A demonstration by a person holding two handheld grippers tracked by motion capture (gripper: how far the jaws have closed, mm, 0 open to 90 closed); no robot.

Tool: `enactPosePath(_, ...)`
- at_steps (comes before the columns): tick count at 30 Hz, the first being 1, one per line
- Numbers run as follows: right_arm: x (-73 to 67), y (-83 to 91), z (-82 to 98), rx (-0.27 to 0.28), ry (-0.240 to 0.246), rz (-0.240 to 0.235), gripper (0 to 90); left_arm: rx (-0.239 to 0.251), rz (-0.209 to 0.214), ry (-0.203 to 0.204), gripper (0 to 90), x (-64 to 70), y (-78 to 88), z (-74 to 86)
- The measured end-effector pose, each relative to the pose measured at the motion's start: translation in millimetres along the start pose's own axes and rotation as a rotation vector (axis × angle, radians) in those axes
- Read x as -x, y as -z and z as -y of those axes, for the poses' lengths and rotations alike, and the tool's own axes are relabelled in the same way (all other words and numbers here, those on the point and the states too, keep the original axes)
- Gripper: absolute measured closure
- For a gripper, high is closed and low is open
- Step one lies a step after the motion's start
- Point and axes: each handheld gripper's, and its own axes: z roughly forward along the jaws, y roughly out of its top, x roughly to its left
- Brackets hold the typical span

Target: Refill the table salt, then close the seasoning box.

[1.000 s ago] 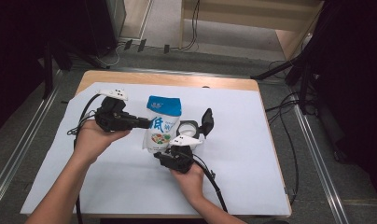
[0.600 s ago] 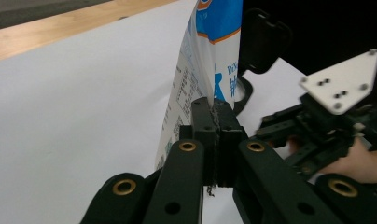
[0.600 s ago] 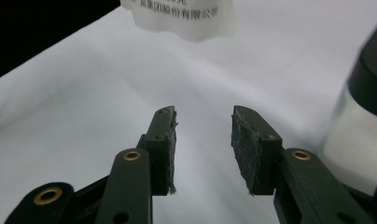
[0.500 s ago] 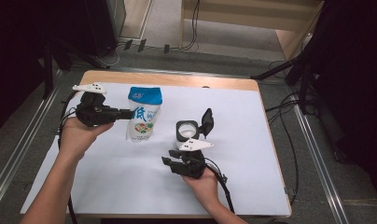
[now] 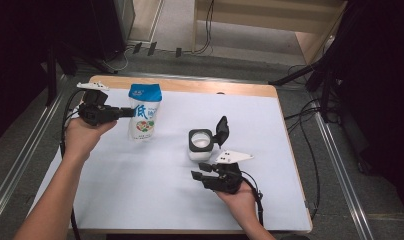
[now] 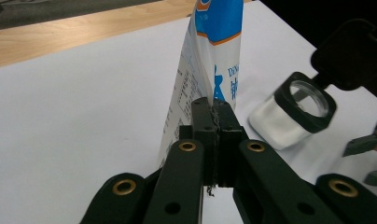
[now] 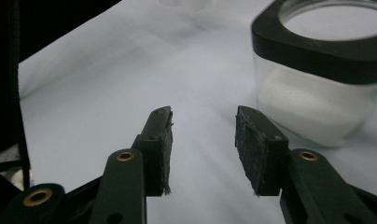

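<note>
On the desk (image 5: pixel 140 200), the bag (image 5: pixel 143 111) is clamped upright by the left gripper (image 5: pixel 124 112), while the right gripper (image 5: pixel 199 171), just opening with nothing between, is held near the jar (image 5: pixel 200 145).

Wooden table (image 5: pixel 250 89), white cover; grey floor (image 5: pixel 340 165), cables; dark surroundings.

A white pouch (image 5: pixel 144 112) with a blue top and printed front stands upright at the bench's far left, well apart from the square clear jar (image 5: pixel 200 145) of white powder, its black lid flipped open.
</note>
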Motion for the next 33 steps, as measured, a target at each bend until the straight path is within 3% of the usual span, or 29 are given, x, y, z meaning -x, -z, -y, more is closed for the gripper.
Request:
enactPosePath(2,5.4,6.9,1.2,0.006,-0.025,-0.007,57.5,-0.002,-0.017,-0.001,90.0,-2.4,-2.8,-2.0)
enactPosePath(7,18.7,20.2,2.2,0.017,-0.007,0.041,57.0,0.008,-0.048,0.007,90.0,-11.9,-13.0,-3.7)
enactPosePath(15,31.1,20.6,0.9,-0.020,0.015,0.089,56.5,0.015,-0.060,0.026,90.0,-25.2,-28.6,6.5)
enactPosePath(17,32.8,20.5,1.1,-0.027,0.007,0.089,56.5,0.036,-0.045,0.053,90.0,-26.7,-26.5,10.8)
enactPosePath(24,37.6,22.0,1.5,-0.023,-0.012,0.095,56.4,0.020,-0.071,0.026,90.0,-25.2,-15.1,25.2)
enactPosePath(33,43.9,24.5,1.0,-0.011,-0.050,0.101,55.9,0.052,-0.053,0.057,88.4,-32.6,-5.0,44.9)
